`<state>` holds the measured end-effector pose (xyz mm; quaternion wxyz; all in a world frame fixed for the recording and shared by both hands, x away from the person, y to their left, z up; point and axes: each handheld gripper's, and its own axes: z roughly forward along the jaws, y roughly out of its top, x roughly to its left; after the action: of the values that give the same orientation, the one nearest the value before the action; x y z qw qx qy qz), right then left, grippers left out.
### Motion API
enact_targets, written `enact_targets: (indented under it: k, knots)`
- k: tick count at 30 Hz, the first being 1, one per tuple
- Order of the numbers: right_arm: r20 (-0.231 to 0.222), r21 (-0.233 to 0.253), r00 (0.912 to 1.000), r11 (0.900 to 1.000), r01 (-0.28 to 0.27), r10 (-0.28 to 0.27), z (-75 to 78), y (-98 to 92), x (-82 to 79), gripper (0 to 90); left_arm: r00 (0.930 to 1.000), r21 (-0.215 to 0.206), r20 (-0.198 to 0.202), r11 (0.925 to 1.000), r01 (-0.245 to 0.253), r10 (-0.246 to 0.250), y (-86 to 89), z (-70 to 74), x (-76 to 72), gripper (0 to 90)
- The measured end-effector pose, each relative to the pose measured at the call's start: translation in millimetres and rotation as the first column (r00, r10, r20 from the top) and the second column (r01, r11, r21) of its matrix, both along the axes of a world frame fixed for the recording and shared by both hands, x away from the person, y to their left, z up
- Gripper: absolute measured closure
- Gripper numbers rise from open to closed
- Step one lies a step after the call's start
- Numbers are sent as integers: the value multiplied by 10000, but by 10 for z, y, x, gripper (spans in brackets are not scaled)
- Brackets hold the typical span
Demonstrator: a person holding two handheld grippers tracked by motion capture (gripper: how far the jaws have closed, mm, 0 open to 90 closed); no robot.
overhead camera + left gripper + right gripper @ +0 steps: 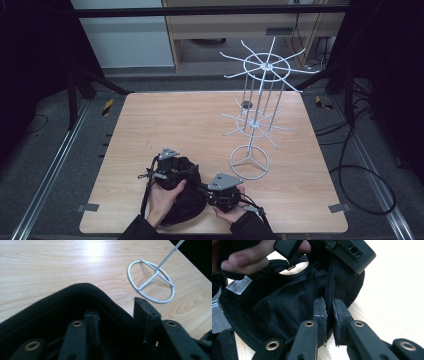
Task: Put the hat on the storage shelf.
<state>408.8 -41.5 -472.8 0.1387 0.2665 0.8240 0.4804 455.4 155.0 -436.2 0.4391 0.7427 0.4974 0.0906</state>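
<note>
- A black cap [182, 197] lies at the near edge of the table [165, 120], upside down as far as I can judge, between the person's two hands.
- The right gripper [329, 308] pinches the cap's rim: its jaws are nearly pressed together with a fold of fabric between them.
- The left gripper [117, 315] straddles the brim [82, 290], one jaw inside the cap and one outside. The jaws stand apart, and I cannot tell whether they bear on the cloth yet.
- The cap looks light and soft. Its mesh lining [289, 305] sags and the crown folds wherever it is pulled, so I expect it to droop from any single grip.
- The brim seems the stiffest part and is probably the best place to take hold. The rim seam, where the right gripper bites, also looks firm enough.
- Thin fabric may slip from the pads, so a deep bite would be safer.
- A white wire rack [257, 107] stands well apart on the far right, its ring base [151, 281] on the table.
</note>
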Motion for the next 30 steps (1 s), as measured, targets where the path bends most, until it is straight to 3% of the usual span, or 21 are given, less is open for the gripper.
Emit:
enact_targets:
  k: [4,9,15,19,24,30]
  knots:
    - [-84,237,9999,9997,-55,57,15,-8,-1,761,9999,-457,147,9989,60,-53,30,31,-26,668]
    - [-190,886,9996,9958,-208,226,100,-81,-2,655,9983,-771,534,9967,259,-218,86,156,-86,696]
    - [84,1646,9994,9858,-344,335,296,-218,-48,565,9935,-732,1117,9969,305,-222,137,280,-152,720]
    - [253,2005,9997,9797,-14,-38,402,-327,-36,545,9885,-931,1490,9949,394,-252,201,397,-201,748]
    - [0,1934,9993,9804,367,-374,355,-357,26,510,9756,-1015,2120,9915,808,-578,188,545,-298,783]
    - [-112,1927,9995,9808,301,-284,308,-284,53,474,9570,-950,2651,9844,1480,-1183,104,663,-426,802]
